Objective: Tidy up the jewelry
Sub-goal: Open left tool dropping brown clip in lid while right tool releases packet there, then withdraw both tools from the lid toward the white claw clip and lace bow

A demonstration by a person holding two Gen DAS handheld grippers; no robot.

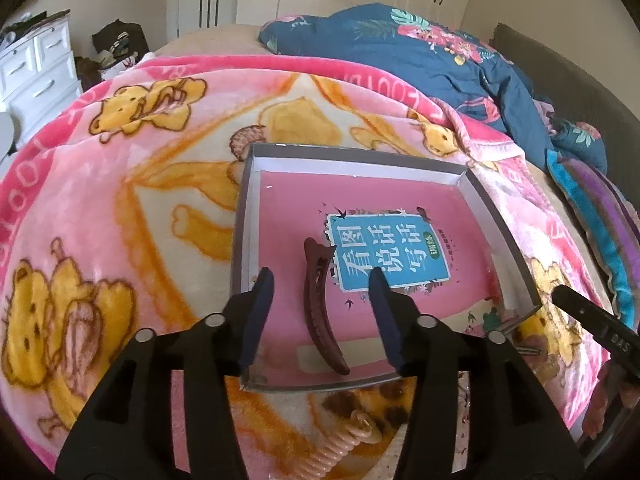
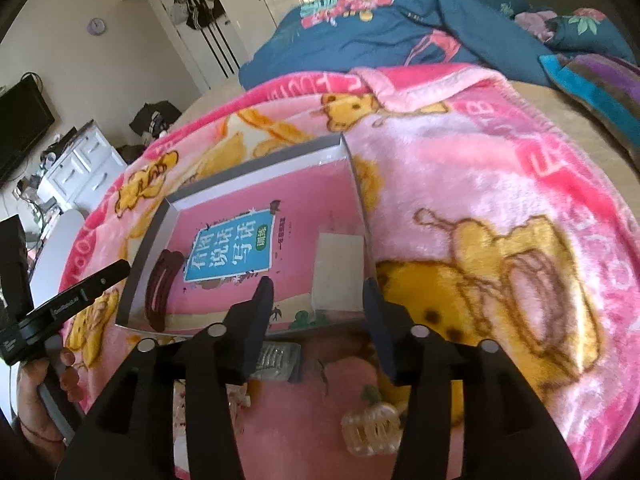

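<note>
From the left wrist, the left tongs [image 1: 322, 276] are seen parted and empty over the brown hair clip [image 1: 322, 308], laid in the grey tray [image 1: 240, 216]. From the right wrist, the right tongs [image 2: 318, 284] are seen open, empty, above the tray's near edge.

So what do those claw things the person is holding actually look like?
Each claw, left and right, is matte black plastic with ribbed slots, round silver studs near the knuckles and two dark navy padded fingers. Seen from the other side, the left one's black handle carries small white lettering. The hand holding it has painted nails and a thin red wrist string.
</note>
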